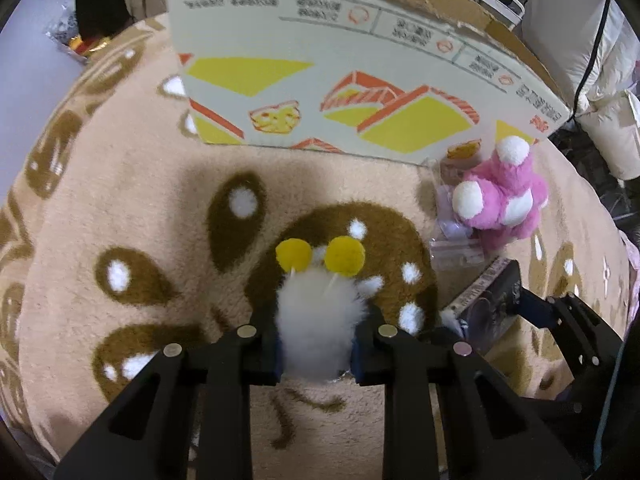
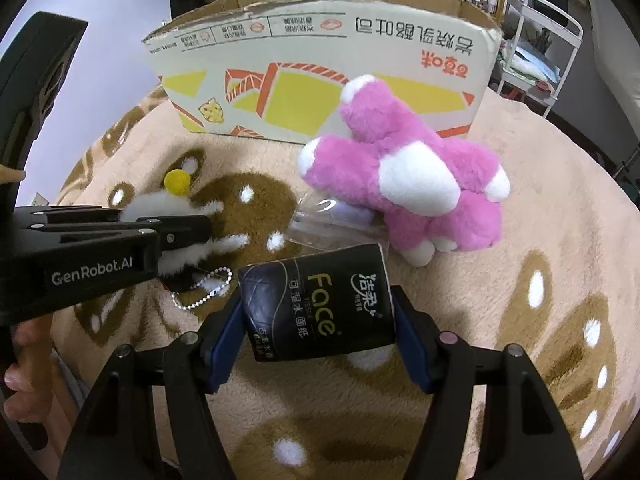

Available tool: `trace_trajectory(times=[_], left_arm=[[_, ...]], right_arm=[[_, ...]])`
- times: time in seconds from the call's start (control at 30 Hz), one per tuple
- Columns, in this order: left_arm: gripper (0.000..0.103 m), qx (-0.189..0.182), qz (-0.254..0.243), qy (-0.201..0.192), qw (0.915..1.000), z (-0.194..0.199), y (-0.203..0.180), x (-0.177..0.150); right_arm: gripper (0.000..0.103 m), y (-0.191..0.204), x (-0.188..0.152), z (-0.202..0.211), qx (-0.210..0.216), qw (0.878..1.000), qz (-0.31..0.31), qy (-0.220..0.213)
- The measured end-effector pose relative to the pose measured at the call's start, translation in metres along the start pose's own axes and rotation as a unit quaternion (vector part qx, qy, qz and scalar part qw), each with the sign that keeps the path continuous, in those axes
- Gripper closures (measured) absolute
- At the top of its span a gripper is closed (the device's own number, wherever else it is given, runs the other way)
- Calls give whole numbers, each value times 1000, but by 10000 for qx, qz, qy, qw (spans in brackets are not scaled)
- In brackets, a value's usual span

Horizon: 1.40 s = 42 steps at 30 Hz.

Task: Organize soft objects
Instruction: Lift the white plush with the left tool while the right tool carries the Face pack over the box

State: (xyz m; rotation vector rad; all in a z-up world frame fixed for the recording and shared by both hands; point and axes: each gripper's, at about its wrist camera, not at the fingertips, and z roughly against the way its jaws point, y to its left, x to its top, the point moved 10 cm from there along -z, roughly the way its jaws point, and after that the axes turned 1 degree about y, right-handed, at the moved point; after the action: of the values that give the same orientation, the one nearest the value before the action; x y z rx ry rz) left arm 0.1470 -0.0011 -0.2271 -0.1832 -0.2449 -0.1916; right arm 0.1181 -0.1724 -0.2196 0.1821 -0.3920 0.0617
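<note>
Because both soft things are bound for the cardboard box [image 2: 320,80] standing open behind them, the left claw [image 1: 316,344] is clamped on a fluffy white toy [image 1: 316,320] with two yellow pompoms, and the right claw [image 2: 320,320] squeezes a dark, glossy tissue pack [image 2: 316,312] that gives slightly between its blue pads. Unclaimed, a pink plush [image 2: 404,180] with white patches lies on the shaggy tan blanket [image 2: 520,240] just before the box, partly over a crinkled clear bag [image 2: 332,224].

The white plush toy [image 1: 316,332] is half hidden between the left gripper [image 1: 316,350] fingers at lower centre. A clear plastic bag [image 2: 332,220] lies partly buried under the pink plush toy [image 2: 404,172]. The cardboard box [image 2: 320,64] hides its interior; small print stays unreadable.
</note>
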Motion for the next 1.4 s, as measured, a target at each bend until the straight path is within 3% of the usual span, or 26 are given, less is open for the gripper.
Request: trace_trajectory(times=[0.13, 0.27, 0.4, 0.6, 0.63, 0.83, 1.3, 1.4], left_arm=[[80, 417, 21, -292, 9987, 17, 11, 4], [80, 372, 190, -463, 9981, 32, 15, 10], [80, 652, 55, -1065, 9922, 62, 16, 18], [80, 837, -51, -2055, 9751, 104, -8, 37], [80, 857, -43, -2139, 9731, 98, -24, 44], [80, 1021, -193, -2846, 9530, 128, -33, 63], [80, 869, -647, -3940, 9127, 182, -60, 109], [80, 774, -736, -4026, 9091, 183, -64, 123]], right_arm=[[31, -9, 2, 10, -54, 9998, -154, -131], [31, -20, 11, 25, -11, 9983, -348, -476], [31, -20, 24, 45, -35, 9952, -340, -922], [31, -19, 48, 78, -96, 9868, -264, -1594], [31, -19, 53, 83, -98, 9851, -255, -1696], [31, -26, 77, 110, -138, 9750, -246, -2204], [31, -35, 128, 124, -111, 9625, -257, -2697], [31, -36, 135, 122, -146, 9612, -204, -2746]])
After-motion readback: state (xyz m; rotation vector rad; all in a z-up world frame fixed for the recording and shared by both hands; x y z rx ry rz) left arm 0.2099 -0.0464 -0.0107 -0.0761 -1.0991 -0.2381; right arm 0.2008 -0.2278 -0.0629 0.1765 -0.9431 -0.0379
